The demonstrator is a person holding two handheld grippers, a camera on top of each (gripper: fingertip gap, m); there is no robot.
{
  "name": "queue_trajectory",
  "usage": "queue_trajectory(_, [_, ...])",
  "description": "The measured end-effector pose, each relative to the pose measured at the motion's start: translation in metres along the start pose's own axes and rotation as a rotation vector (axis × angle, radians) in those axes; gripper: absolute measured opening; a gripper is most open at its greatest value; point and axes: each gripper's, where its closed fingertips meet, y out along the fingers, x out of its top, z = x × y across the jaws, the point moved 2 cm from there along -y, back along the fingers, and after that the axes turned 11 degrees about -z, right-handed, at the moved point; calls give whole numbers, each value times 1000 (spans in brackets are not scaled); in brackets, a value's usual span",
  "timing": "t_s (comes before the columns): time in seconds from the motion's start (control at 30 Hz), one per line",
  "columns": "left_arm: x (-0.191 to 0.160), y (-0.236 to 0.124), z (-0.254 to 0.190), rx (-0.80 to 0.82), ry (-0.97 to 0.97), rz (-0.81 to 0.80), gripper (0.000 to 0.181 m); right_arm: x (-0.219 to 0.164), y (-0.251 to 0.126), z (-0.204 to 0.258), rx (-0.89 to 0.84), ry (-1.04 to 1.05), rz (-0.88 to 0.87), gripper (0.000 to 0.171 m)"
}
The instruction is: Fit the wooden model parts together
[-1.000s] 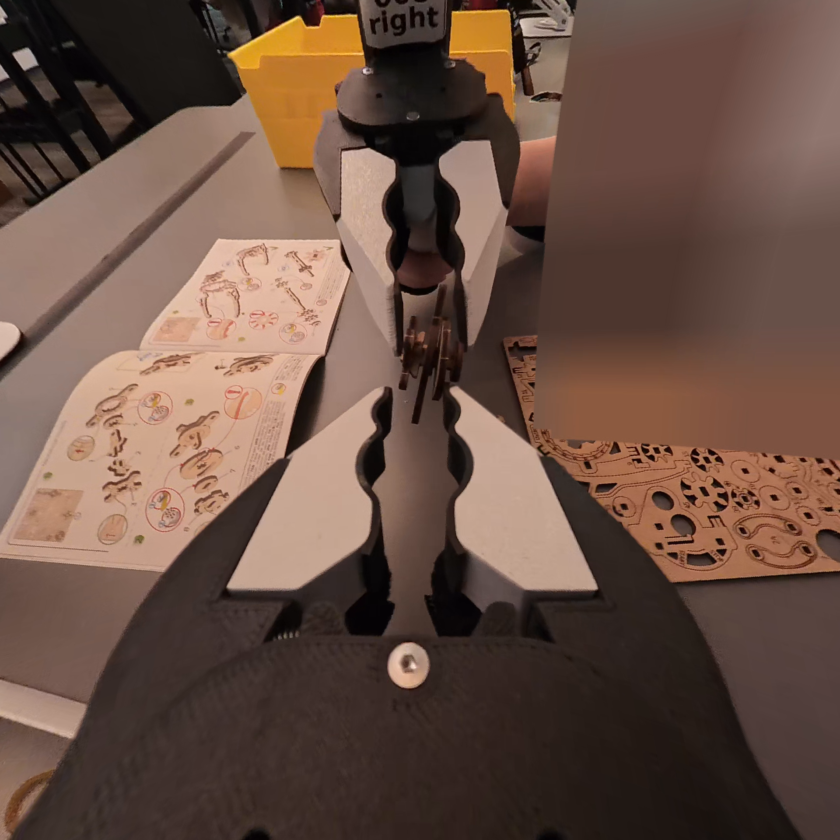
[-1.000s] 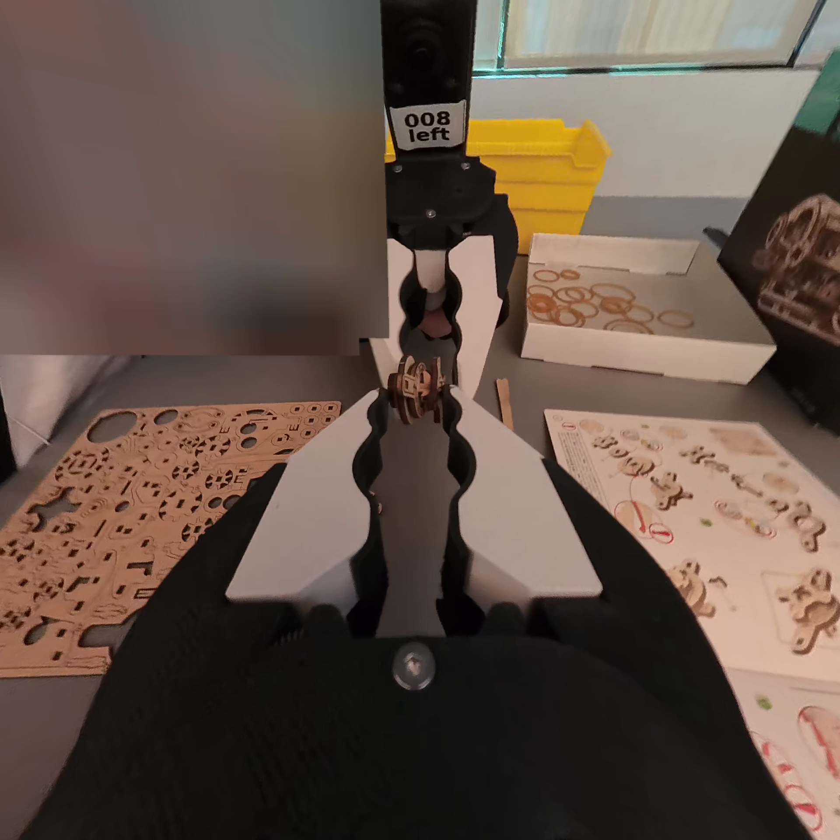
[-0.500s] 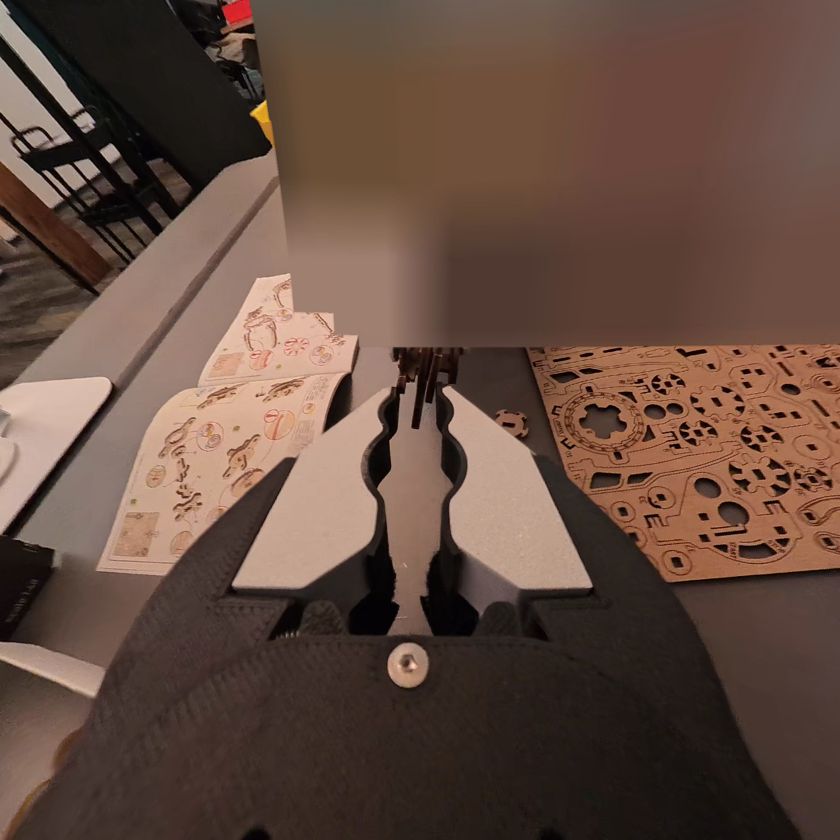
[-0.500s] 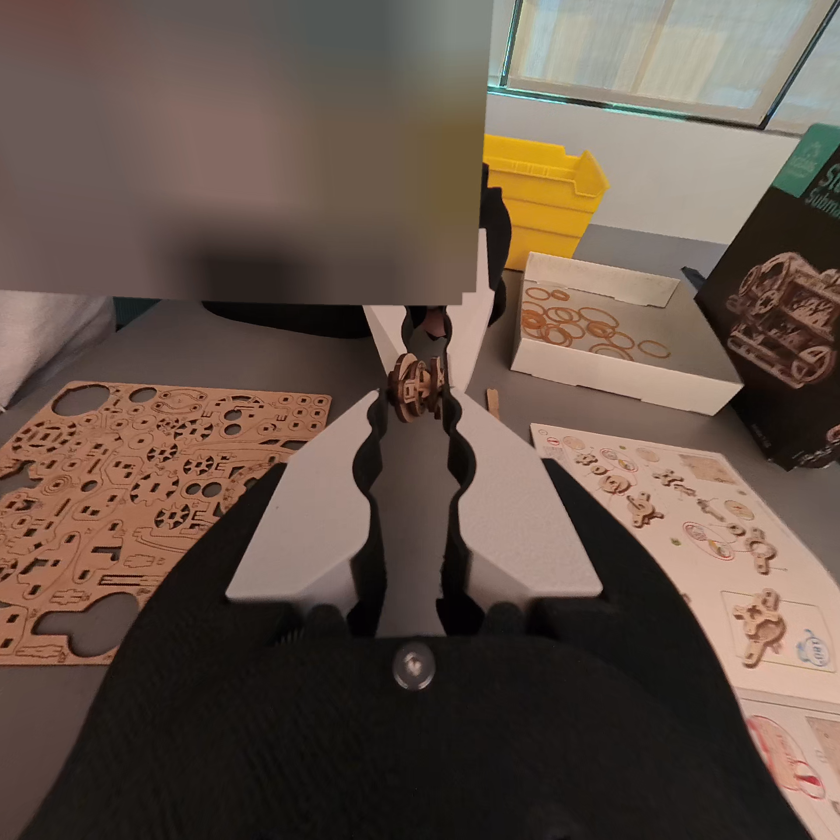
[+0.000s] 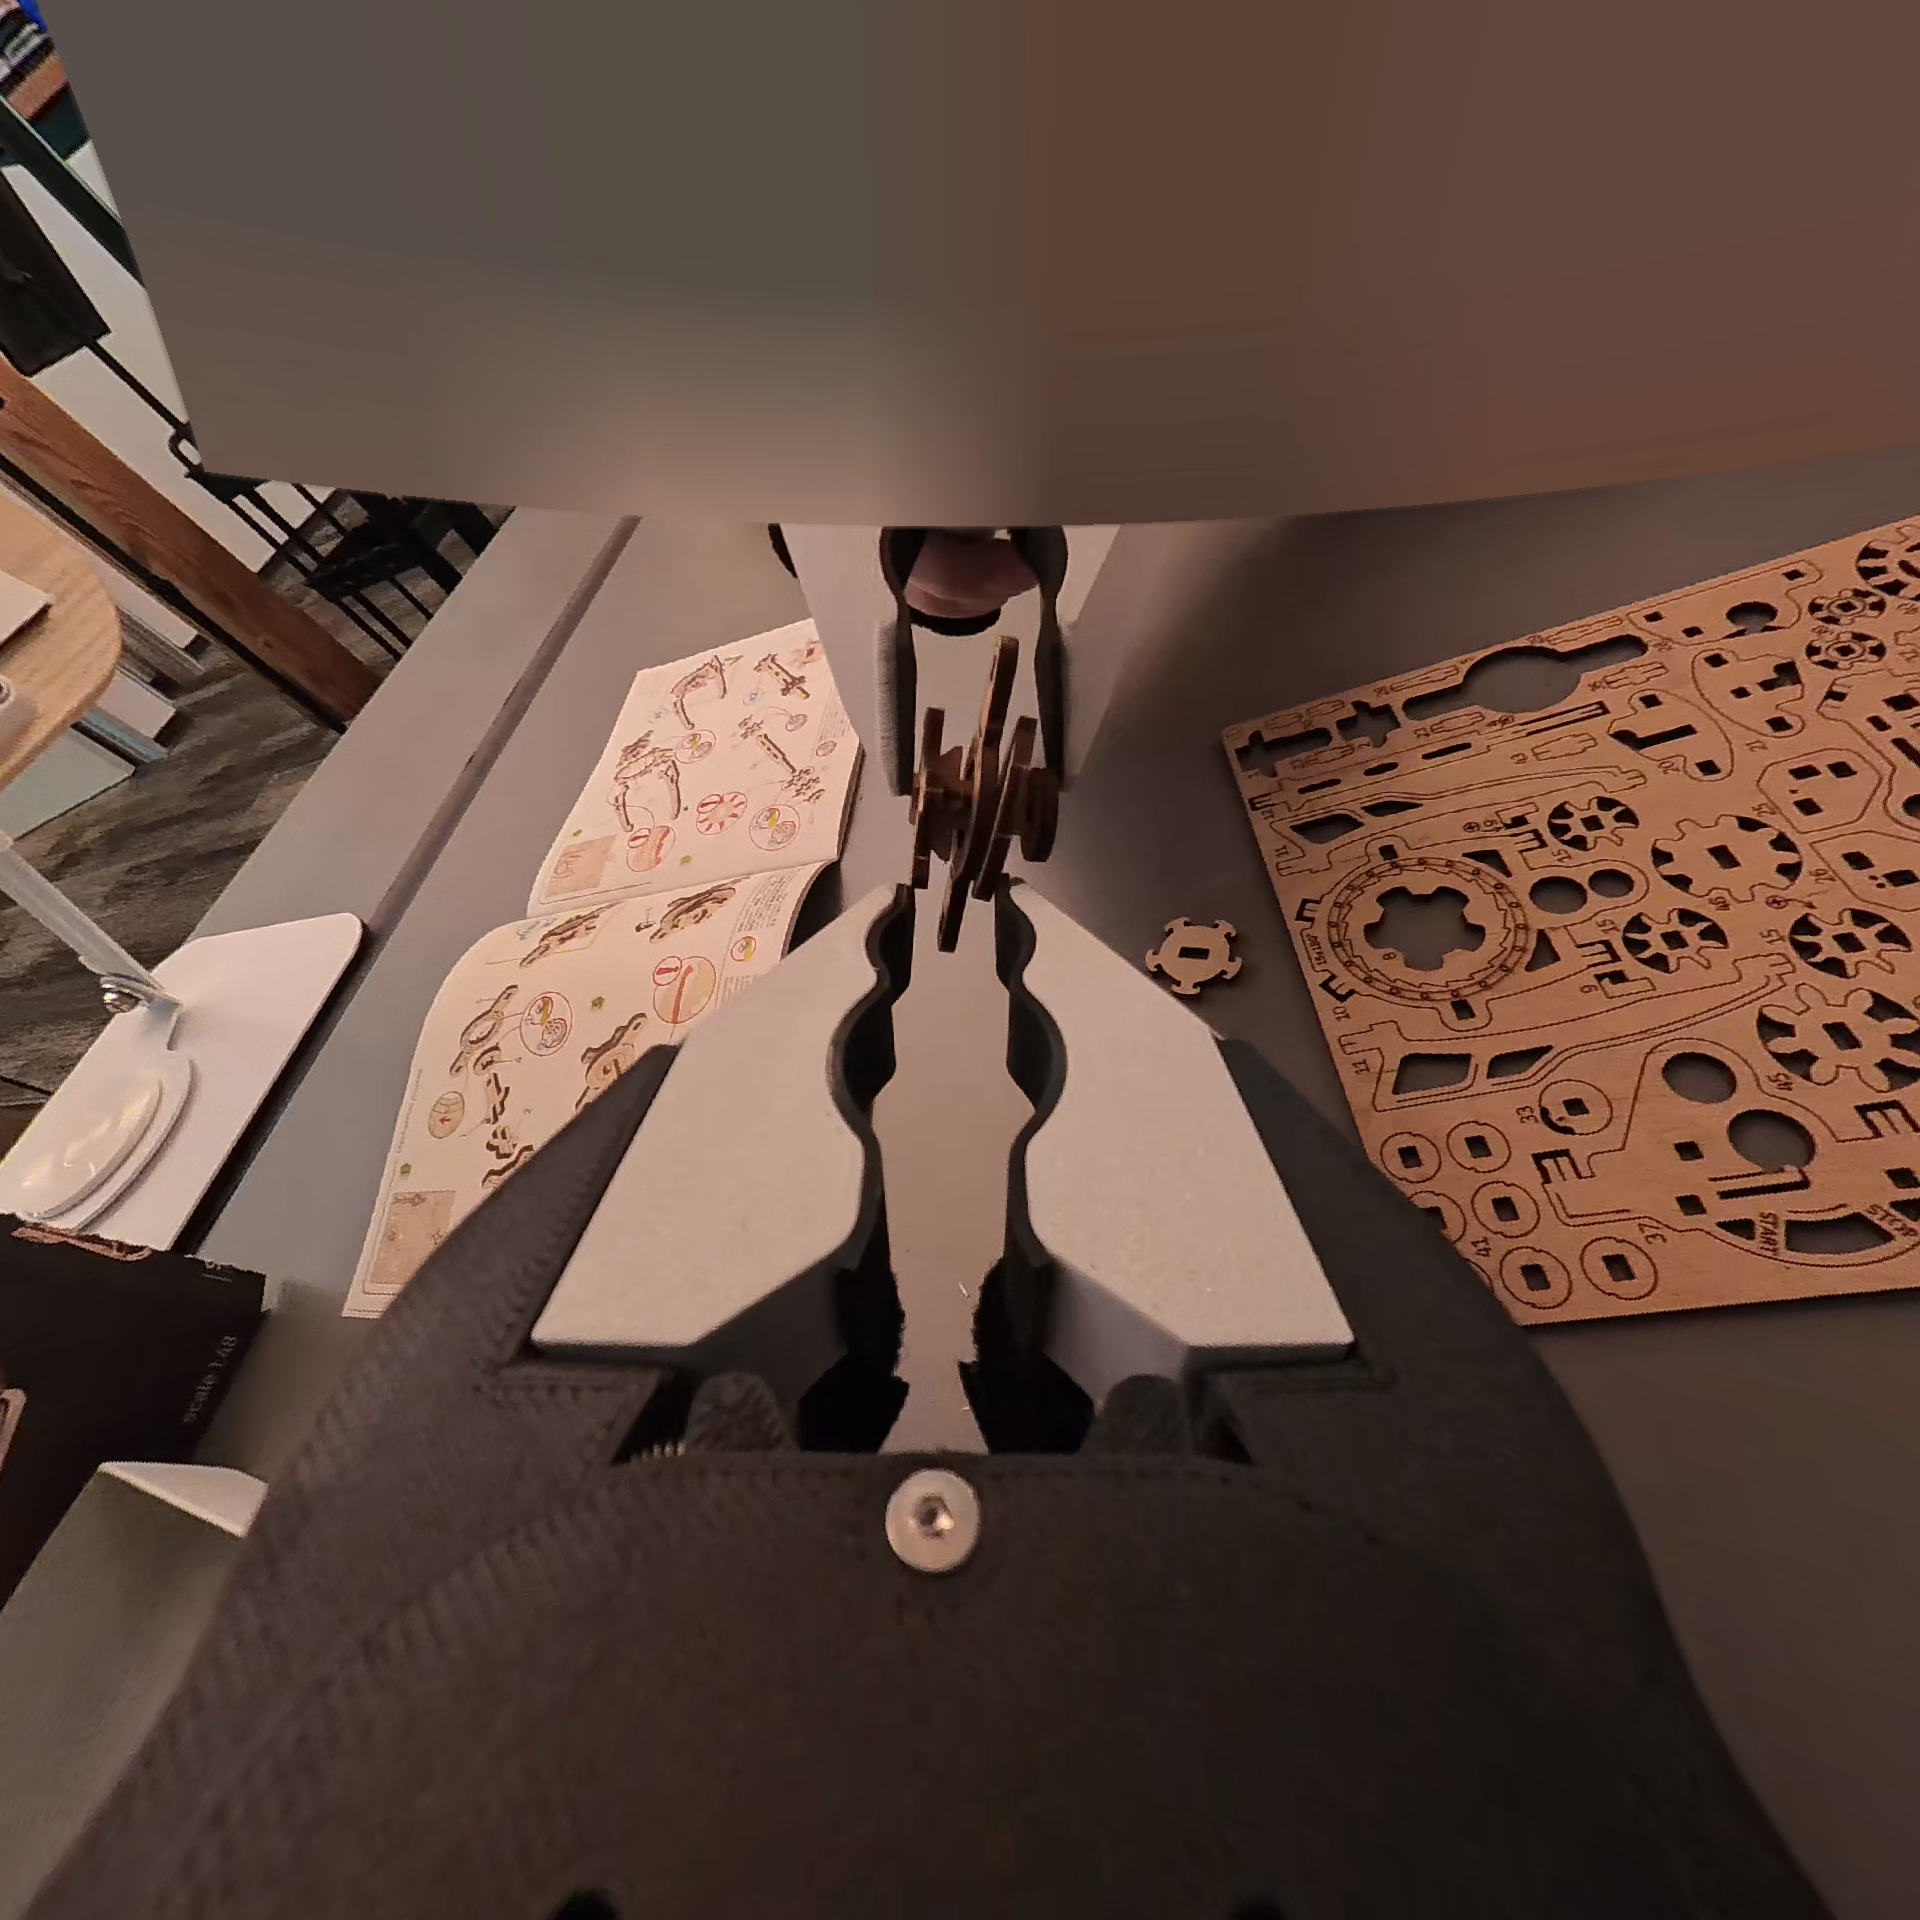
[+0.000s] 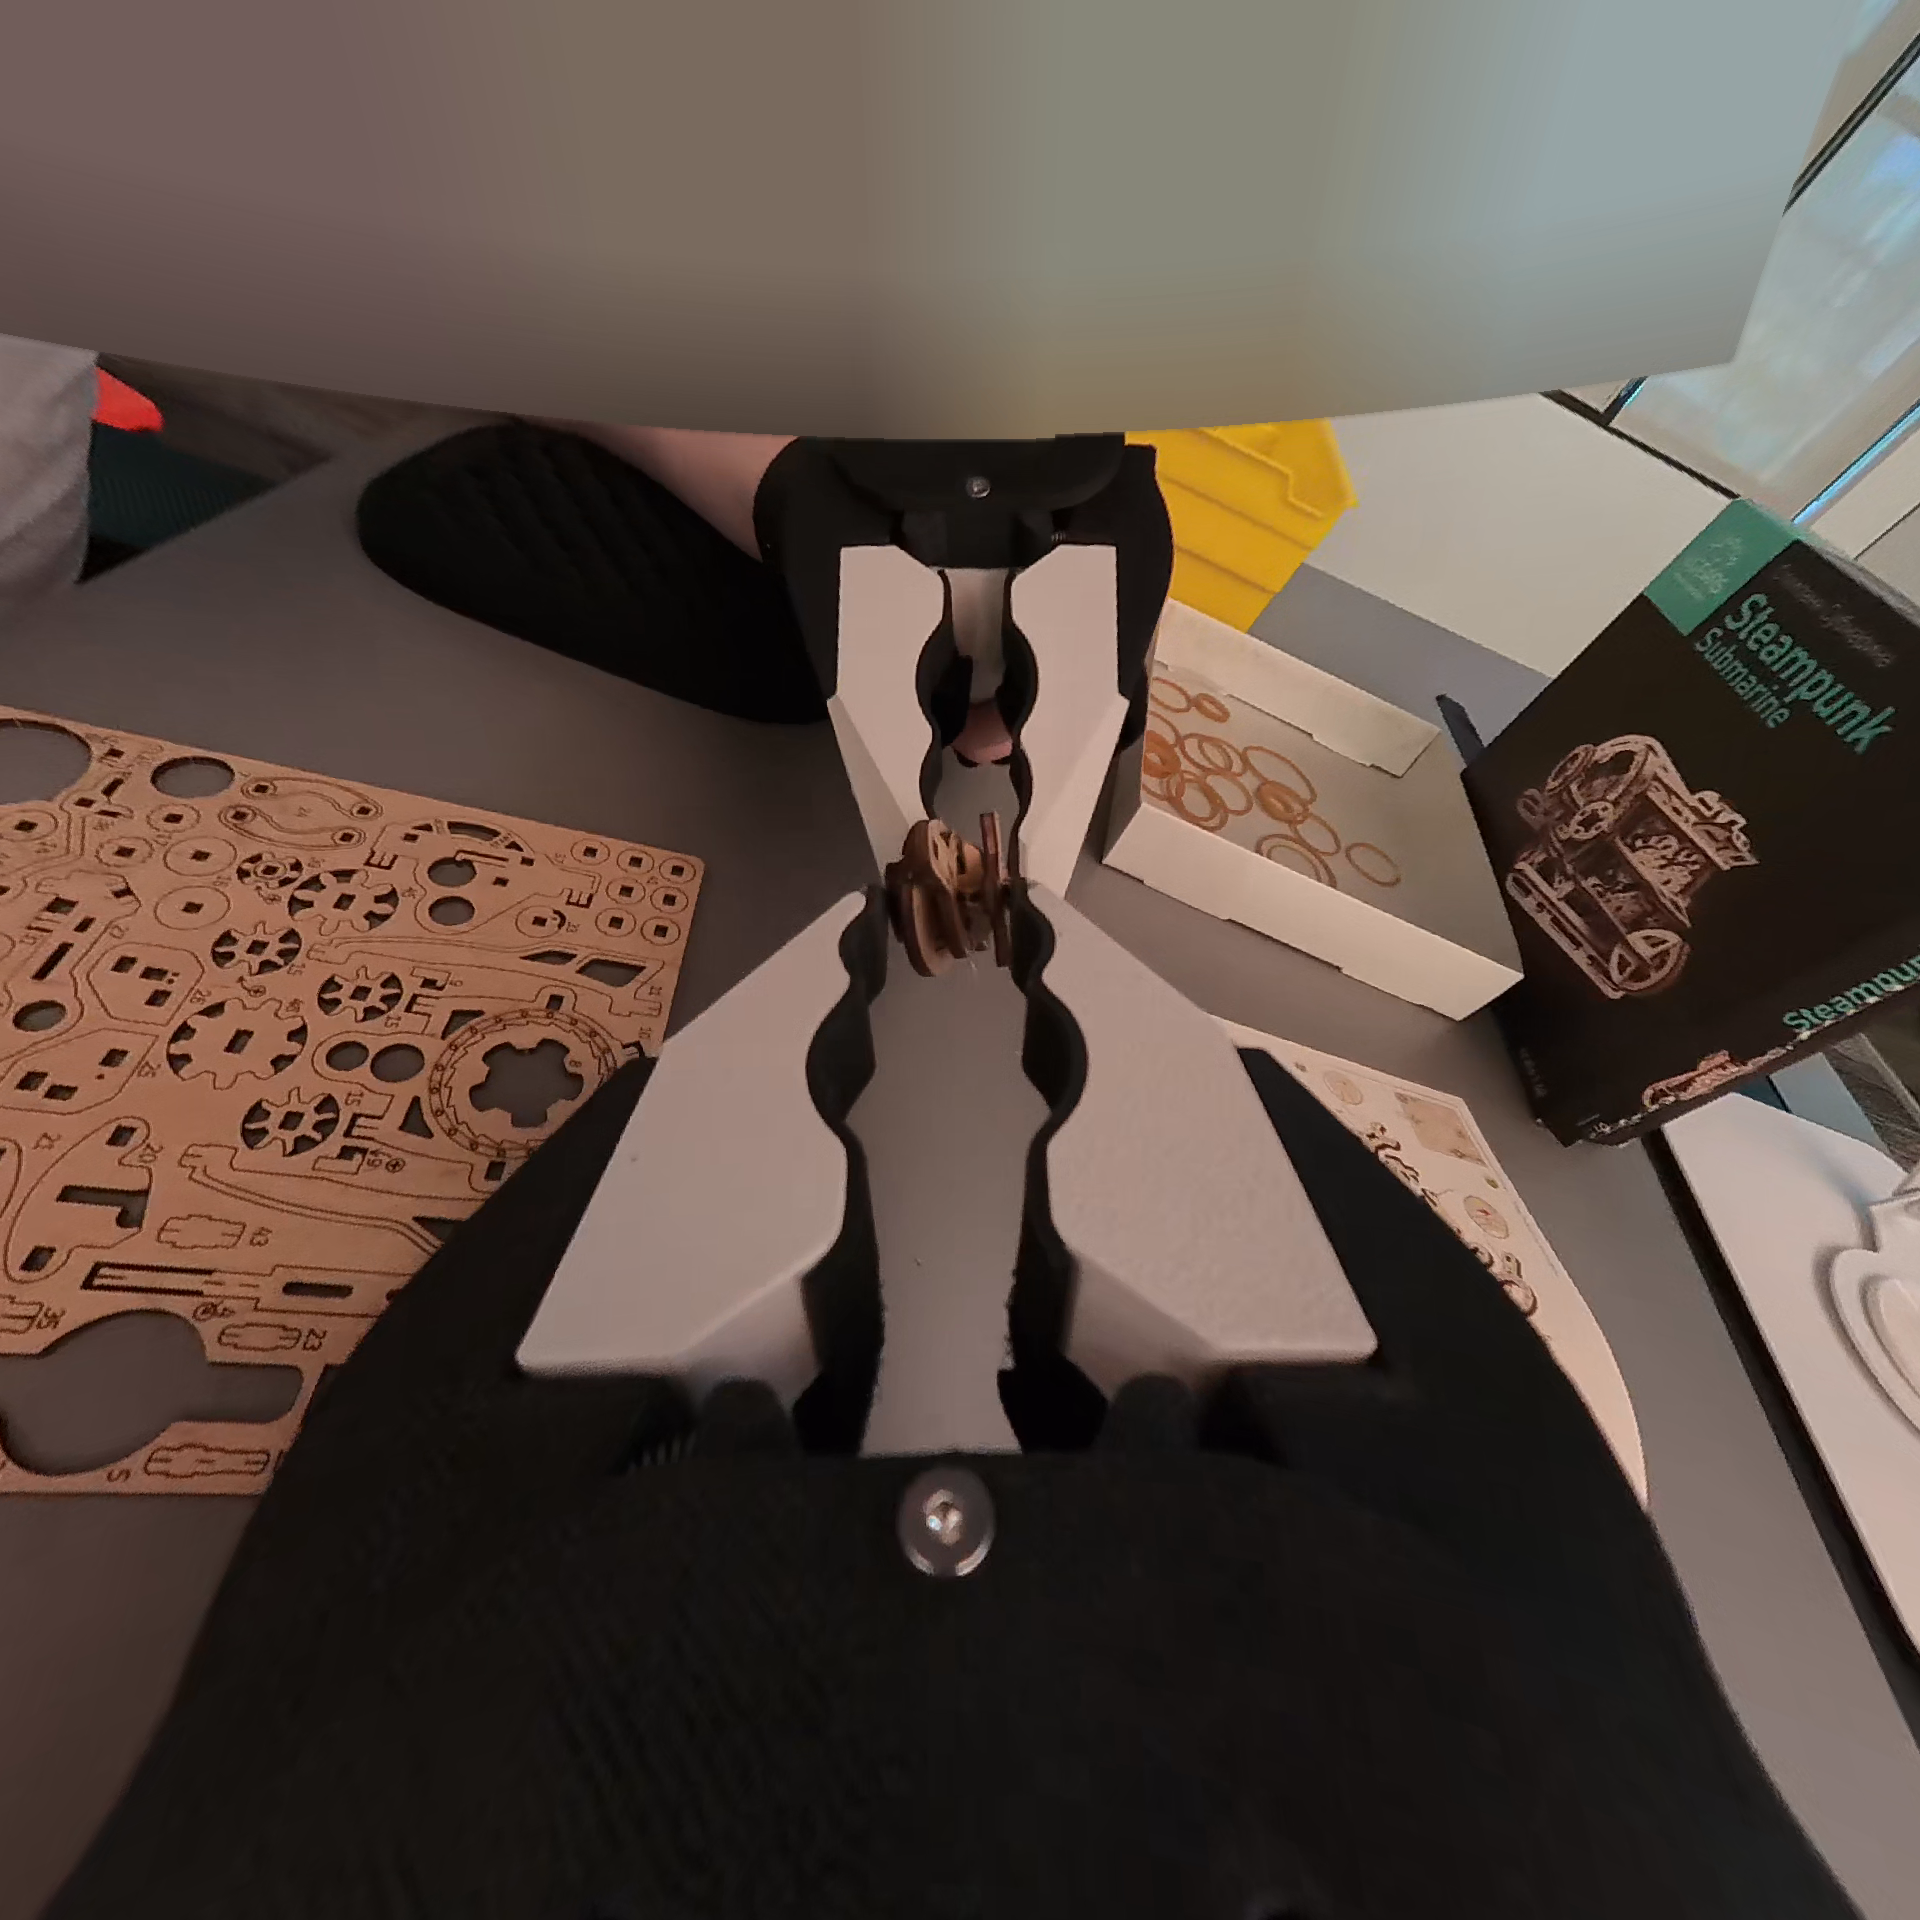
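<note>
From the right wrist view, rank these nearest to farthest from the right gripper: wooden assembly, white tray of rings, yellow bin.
1. Wooden assembly: at the tips of the right gripper.
2. White tray of rings: ahead, to the right.
3. Yellow bin: farthest, behind the tray.

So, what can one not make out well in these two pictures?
Left wrist view: the right tongs above their fingertips, behind the blurred patch.
Both views: whether the left tongs really pinch the wooden assembly; the contact is too small.
Left wrist view: the wooden sheet, cut off by the right edge.
Right wrist view: the yellow bin, mostly behind the patch and the left tongs.
</note>
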Motion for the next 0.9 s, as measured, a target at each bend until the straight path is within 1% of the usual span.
queue_trajectory(0.27, [-1, 0, 1, 4, -5, 8, 12, -1, 0, -1, -3, 48, -6, 23])
queue_trajectory(0.47, [-3, 0, 1, -9, -52, 11, 12, -5, -1, -4, 20, 252, -35, 23])
queue_trajectory(0.6, [-6, 1, -1, -53, -169, 21, 12, -9, -1, -5, 50, 451, -53, 23])
queue_trajectory(0.73, [-9, 1, 2, -74, -303, 23, 12, -12, -3, -13, 38, 621, -83, 22])
queue_trajectory(0.8, [-9, 0, 4, -70, -338, 16, 12, -12, -3, -17, 22, 662, -101, 21])
queue_trajectory(0.9, [-12, 0, 6, -68, -378, 29, 12, -17, -4, -20, -6, 677, -81, 18])
